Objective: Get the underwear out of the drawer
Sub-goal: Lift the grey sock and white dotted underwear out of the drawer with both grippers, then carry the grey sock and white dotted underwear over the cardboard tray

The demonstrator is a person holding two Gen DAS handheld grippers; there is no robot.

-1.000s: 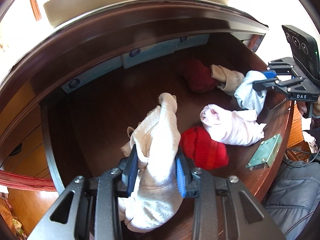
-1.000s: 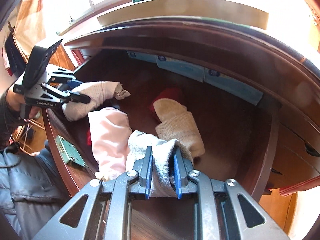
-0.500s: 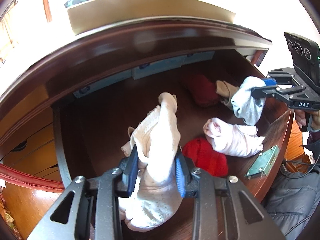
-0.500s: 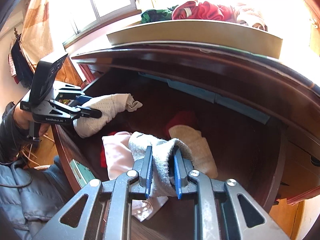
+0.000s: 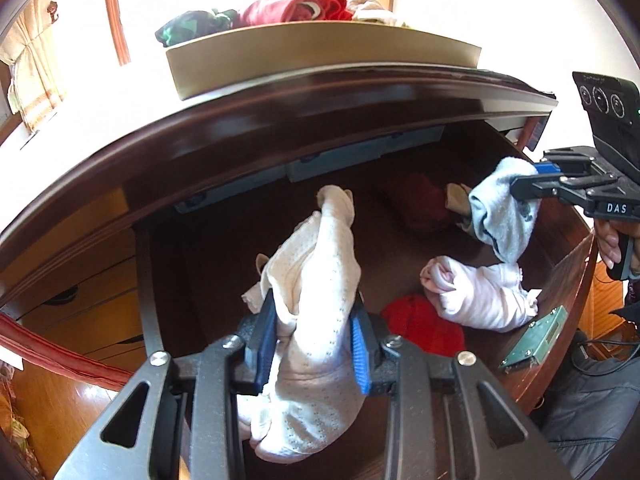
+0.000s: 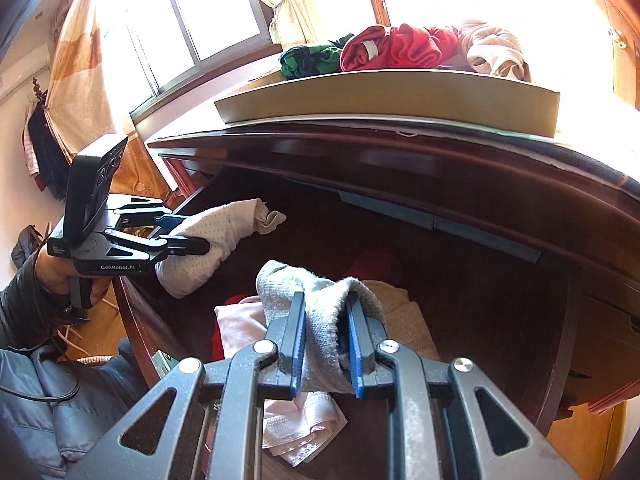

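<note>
drawer [image 5: 568, 264]: glossy dark wood | cream underwear [image 5: 320, 280]: dotted knit cloth | grey underwear [image 6: 320, 312]: rough knit cloth

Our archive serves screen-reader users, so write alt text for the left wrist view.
The left tool grips a cream dotted garment above an open dark wooden drawer. At right, the right tool holds a grey garment; a pink piece and red pieces lie in the drawer.
</note>
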